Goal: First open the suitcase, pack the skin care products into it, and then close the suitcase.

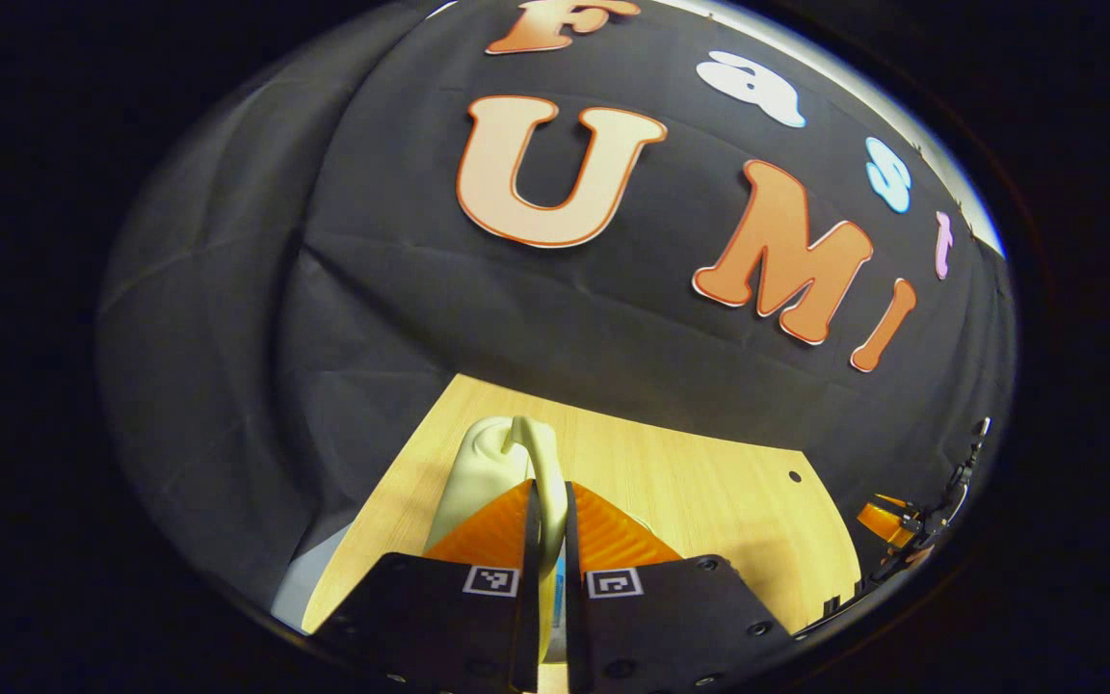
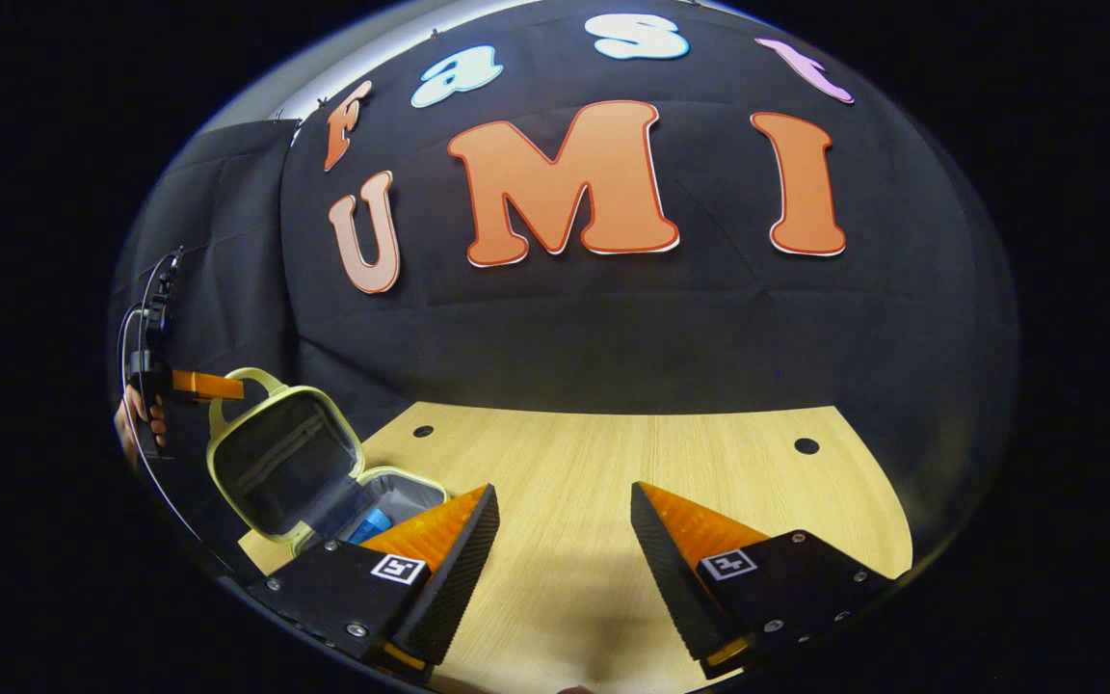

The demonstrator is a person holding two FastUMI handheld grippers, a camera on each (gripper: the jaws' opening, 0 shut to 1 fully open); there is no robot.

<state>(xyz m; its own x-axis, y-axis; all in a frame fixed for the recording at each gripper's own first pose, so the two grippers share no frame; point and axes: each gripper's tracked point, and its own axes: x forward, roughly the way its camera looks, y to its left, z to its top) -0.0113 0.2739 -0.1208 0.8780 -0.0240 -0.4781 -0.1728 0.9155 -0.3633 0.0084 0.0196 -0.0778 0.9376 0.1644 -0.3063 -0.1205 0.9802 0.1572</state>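
Observation:
In the right gripper view a small suitcase [image 2: 280, 463] with a pale yellow-green rim stands open at the table's left. Its lid is raised and the grey lining faces me. A blue skin care item [image 2: 369, 525] lies in the base. My left gripper [image 2: 203, 386] pinches the lid's loop handle from above. In the left gripper view the left gripper [image 1: 547, 496] is shut on that pale handle [image 1: 543, 448], with the lid's outside [image 1: 476, 477] just beyond. My right gripper [image 2: 565, 530] hangs open over bare table, right of the suitcase.
The wooden table [image 2: 613, 453] has small round holes near its back edge. Black cloth walls close in behind and on both sides. A hand [image 2: 131, 419] and cable show at the far left of the right gripper view. The right gripper's orange finger [image 1: 887, 520] shows at the far right of the left gripper view.

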